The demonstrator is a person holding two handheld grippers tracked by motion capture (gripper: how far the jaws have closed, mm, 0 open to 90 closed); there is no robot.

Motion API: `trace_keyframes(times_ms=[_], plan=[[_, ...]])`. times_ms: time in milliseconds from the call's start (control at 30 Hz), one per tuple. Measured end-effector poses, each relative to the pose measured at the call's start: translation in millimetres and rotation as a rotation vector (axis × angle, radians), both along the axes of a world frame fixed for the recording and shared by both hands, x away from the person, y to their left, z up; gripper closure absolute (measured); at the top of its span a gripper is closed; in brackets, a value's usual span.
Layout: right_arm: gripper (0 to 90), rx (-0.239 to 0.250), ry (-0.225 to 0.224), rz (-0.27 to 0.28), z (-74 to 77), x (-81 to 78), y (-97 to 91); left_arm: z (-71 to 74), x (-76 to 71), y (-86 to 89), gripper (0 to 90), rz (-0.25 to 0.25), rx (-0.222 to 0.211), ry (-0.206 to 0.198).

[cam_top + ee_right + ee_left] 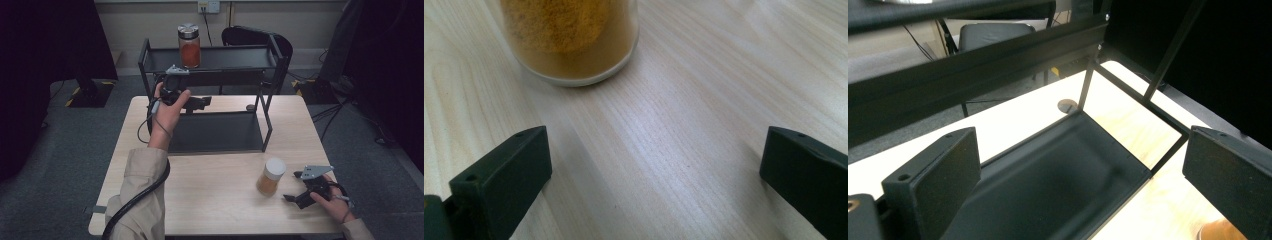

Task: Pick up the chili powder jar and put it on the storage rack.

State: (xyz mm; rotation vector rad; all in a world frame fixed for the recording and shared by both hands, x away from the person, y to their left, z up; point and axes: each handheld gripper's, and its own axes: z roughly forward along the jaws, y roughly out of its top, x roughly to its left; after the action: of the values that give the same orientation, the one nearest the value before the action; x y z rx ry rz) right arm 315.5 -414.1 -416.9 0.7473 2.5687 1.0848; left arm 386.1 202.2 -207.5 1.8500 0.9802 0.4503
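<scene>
Table (220, 170): jar (270, 176) of orange powder

We count 2 jars: 1 w/ red powder (189, 46) up on the rack (272, 52), 1 w/ yellow powder (270, 177) on the bench (220, 200). 2 grippers, left (204, 102) & right (294, 187). 1 rack, 2 shelves.

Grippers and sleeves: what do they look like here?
Both are black two-jaw units. The left gripper and right gripper each carry a grey three-cornered plate on top. Their jaws are flat matte-black blocks with small holes. A thick black cable trails along the left beige sleeve; the right cuff is beige too.
</scene>
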Motion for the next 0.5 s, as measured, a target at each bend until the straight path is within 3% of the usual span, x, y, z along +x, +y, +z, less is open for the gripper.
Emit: trace_keyframes(times_ms=[500], plan=[[0.0,0.000,0.000,0.000,-0.1,-0.1,0.0,-29.6,-6.1,7.7,1.4,-0.010,0.008,0.013]])
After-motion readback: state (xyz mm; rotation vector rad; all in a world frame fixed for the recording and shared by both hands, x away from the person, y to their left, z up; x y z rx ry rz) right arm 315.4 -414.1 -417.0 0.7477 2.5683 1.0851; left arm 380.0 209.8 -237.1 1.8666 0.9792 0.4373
